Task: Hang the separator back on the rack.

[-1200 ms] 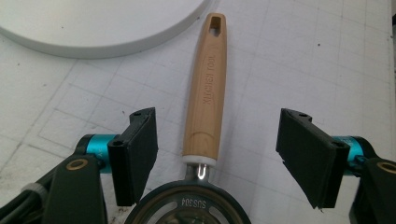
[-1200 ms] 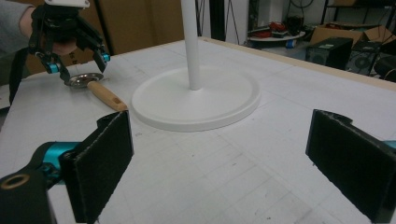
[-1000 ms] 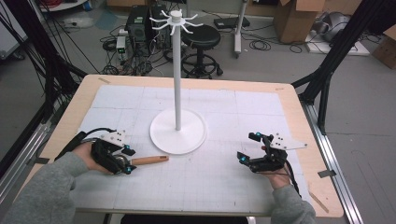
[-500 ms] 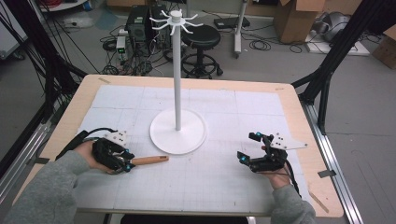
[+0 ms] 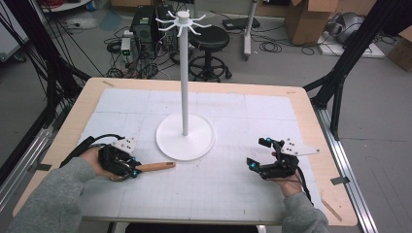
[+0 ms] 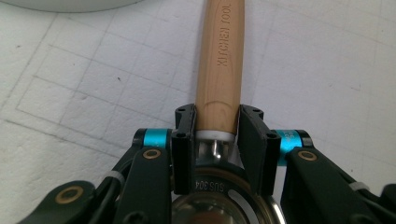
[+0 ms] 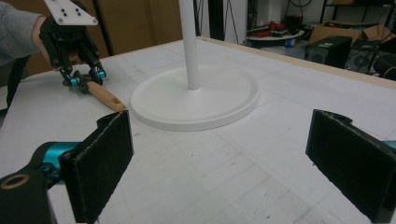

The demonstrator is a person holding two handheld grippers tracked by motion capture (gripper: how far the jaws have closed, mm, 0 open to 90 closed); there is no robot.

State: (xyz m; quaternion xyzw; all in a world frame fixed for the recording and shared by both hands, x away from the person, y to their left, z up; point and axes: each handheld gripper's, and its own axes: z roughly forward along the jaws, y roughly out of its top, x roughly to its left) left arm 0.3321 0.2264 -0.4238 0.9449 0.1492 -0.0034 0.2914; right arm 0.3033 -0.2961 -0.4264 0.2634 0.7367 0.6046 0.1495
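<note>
From above, I see my left gripper (image 5: pixel 130 168) low on the white gridded mat (image 5: pixel 228 189), at the left front of the table (image 5: pixel 316 126), its jaws set at the near end of a wooden-handled kitchen tool (image 5: pixel 154 166). The handle lies flat and points right toward the round base of the white hook stand (image 5: pixel 184 136), stopping just short of its rim. My right gripper (image 5: pixel 260 155) rests on the mat at the right front, well apart from the tool and the stand, jaws spread with nothing between them.

Along the left gripper's own jaws, I see the two black pads flanking the handle (image 6: pixel 219 65) just above its white collar, where wood meets a steel neck. The jaws have just been closing on it; the left pad (image 6: pixel 184 128) touches the wood, and the right sits against it or a hair off, so I read this as a pinch on the tool. The handle runs away up the frame, stamped with lettering.

Along the right gripper's jaws (image 7: pixel 219 158), I see both pads wide apart over bare mat. Beyond them stands the stand's base (image 7: pixel 196 100), and farther left the left gripper (image 7: pixel 84 79) holds the tool's end (image 7: pixel 105 97) down on the mat.
</note>
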